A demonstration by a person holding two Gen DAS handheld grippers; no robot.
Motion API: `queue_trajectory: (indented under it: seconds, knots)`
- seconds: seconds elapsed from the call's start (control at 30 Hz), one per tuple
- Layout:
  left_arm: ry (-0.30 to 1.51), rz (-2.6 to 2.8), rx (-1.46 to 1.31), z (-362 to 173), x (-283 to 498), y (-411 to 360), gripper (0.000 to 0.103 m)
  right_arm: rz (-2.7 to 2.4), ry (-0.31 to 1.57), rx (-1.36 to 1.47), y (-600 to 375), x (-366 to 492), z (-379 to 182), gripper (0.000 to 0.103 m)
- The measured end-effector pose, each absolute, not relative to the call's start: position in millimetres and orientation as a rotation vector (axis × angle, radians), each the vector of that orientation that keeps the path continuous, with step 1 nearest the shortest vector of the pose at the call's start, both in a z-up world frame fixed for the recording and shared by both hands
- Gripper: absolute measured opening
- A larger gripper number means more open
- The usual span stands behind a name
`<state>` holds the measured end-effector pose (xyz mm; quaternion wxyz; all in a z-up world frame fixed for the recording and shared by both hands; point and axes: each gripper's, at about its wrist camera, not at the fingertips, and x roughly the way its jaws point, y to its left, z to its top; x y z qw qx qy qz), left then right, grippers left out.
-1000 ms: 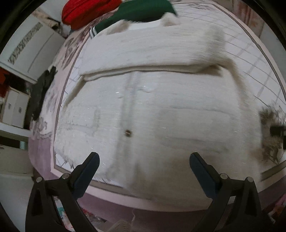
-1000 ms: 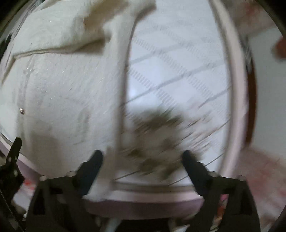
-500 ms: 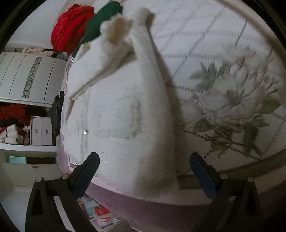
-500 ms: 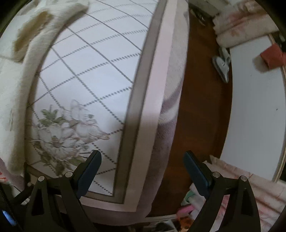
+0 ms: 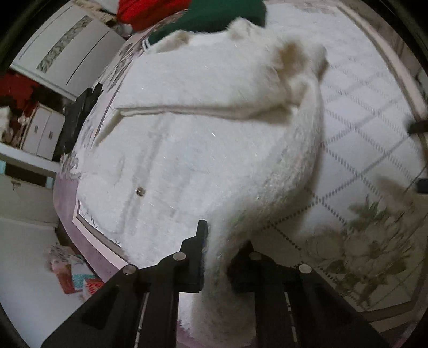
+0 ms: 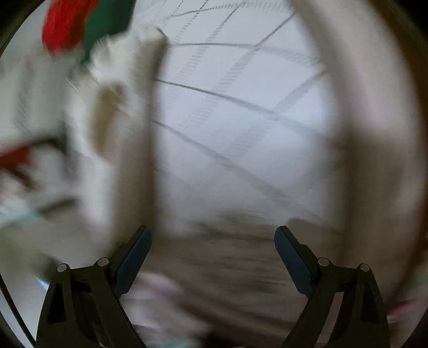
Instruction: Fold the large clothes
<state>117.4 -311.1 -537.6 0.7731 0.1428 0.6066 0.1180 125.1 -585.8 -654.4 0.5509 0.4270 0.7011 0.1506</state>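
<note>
A large fluffy white cardigan (image 5: 203, 150) with a small button lies spread on the bed, its top part folded down across it. My left gripper (image 5: 223, 250) is shut on the cardigan's lower right edge, and the pinched fabric runs up from the jaws. My right gripper (image 6: 212, 254) is open and empty over the quilt to the right of the cardigan (image 6: 117, 112). The right wrist view is heavily blurred by motion.
The bed has a white quilt (image 5: 369, 112) with a grid and flower print and a pink border. A green garment (image 5: 214, 16) and a red garment (image 5: 149, 10) lie at the far end. White cabinets (image 5: 64, 53) stand to the left.
My left gripper went from open to shut on the cardigan's right edge. My right gripper swung back from the bed's right side toward the cardigan and stays open.
</note>
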Motion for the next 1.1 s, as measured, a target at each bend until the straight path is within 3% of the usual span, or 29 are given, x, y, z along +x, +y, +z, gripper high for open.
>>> queue_trajectory:
  seconds: [0.17,0.4,0.43,0.47,0.53,0.57,0.87,0.97,1.1]
  knots:
    - [1.323,0.239,0.273,-523,129,-287,0.011,0.443,1.559,1.157,-546,188,-673,0.094]
    - [1.343,0.224,0.177,-518,140,-284,0.010,0.442,1.608,1.137,-463,259,-713,0.094]
    - [1.345,0.216,0.167,-519,141,-281,0.010,0.430,1.610,1.133,-454,264,-717,0.083]
    - [1.346,0.208,0.149,-519,142,-277,0.010,0.385,1.609,1.101,-445,264,-715,0.048]
    - [1.344,0.191,0.120,-517,144,-269,0.010,0.309,1.606,1.034,-435,268,-704,0.029]
    - [1.341,0.179,0.102,-516,146,-262,0.010,0.296,1.597,1.022,-431,268,-697,0.026]
    - [1.280,0.039,-0.154,-452,152,-147,0.010,0.236,1.529,0.764,-321,303,-525,0.022]
    - [1.260,0.062,-0.233,-439,163,-93,0.011,0.230,1.540,0.642,-256,338,-498,0.022]
    - [1.233,0.149,-0.330,-451,181,-4,0.011,0.220,1.595,0.523,-144,390,-506,0.022]
